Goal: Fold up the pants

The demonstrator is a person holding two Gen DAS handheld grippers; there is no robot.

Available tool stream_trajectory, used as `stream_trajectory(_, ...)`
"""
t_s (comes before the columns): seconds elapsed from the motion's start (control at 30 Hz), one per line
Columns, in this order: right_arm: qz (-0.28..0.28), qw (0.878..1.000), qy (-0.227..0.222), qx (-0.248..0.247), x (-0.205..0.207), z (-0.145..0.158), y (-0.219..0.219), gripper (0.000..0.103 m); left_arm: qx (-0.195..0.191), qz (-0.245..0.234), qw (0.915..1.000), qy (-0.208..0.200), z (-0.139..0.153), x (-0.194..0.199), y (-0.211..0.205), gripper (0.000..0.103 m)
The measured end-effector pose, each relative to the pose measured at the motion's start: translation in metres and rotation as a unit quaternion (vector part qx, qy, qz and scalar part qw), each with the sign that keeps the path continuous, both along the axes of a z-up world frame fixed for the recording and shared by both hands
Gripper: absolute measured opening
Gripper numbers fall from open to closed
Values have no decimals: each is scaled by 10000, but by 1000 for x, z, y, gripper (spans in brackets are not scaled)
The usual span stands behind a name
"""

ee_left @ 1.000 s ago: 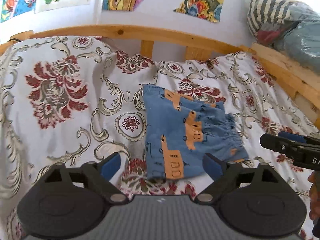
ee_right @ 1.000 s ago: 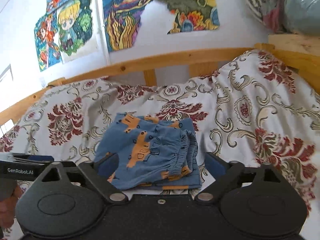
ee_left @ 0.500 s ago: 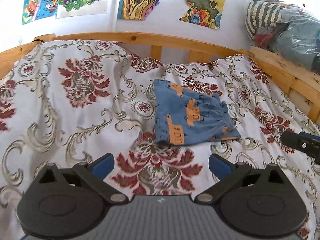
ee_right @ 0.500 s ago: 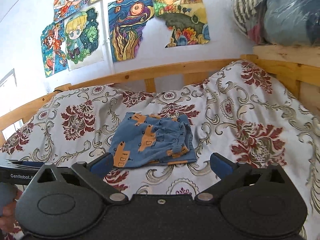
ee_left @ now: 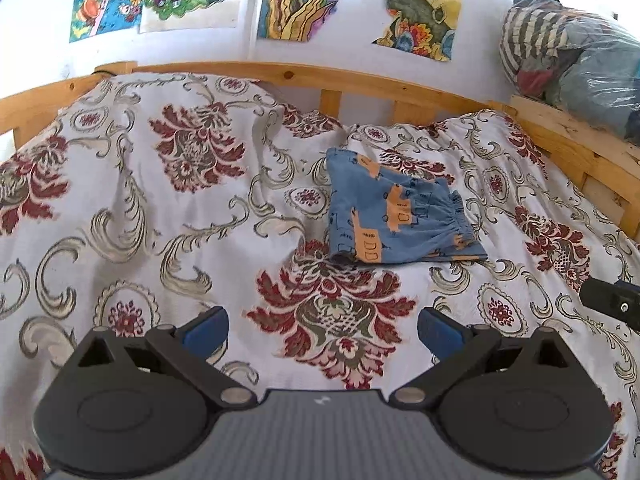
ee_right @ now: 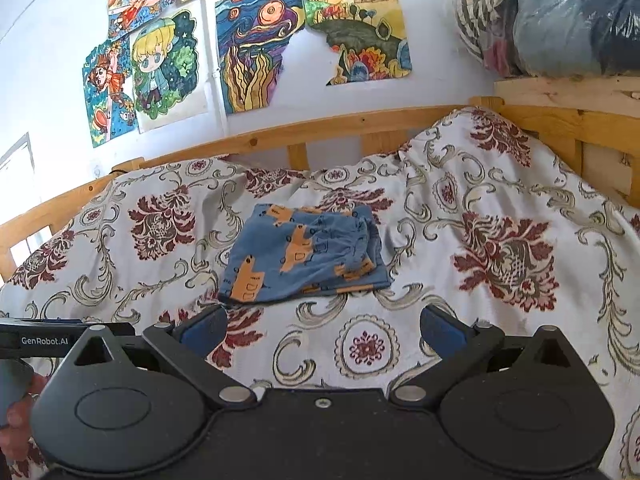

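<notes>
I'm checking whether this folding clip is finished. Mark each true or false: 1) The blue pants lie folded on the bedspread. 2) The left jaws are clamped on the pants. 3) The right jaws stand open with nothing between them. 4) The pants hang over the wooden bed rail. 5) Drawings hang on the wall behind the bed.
1) True: the pants lie folded in a compact stack on the bedspread.
2) False: the left gripper is open, short of the pants.
3) True: the right gripper holds nothing.
4) False: they lie short of the bed rail.
5) True: the drawings are there.
</notes>
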State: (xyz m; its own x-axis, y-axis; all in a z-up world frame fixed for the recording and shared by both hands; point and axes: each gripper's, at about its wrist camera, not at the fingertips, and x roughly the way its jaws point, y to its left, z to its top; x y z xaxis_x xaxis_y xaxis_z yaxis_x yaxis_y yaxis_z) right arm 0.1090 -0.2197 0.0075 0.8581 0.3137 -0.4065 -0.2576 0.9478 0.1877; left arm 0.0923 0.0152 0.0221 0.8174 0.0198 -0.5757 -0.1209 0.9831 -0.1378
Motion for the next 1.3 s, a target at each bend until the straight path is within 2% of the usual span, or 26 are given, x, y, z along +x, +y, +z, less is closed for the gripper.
stream_trajectory(0.37, 9, 9999, 108, 39, 1, -8, -1, 102, 23, 51, 9999, 151, -9, -3, 2, 102)
stream_trajectory(1.3, 22, 9999, 136, 35, 1, -12, 0, 102, 35, 62, 9998, 189, -12, -3, 1, 102)
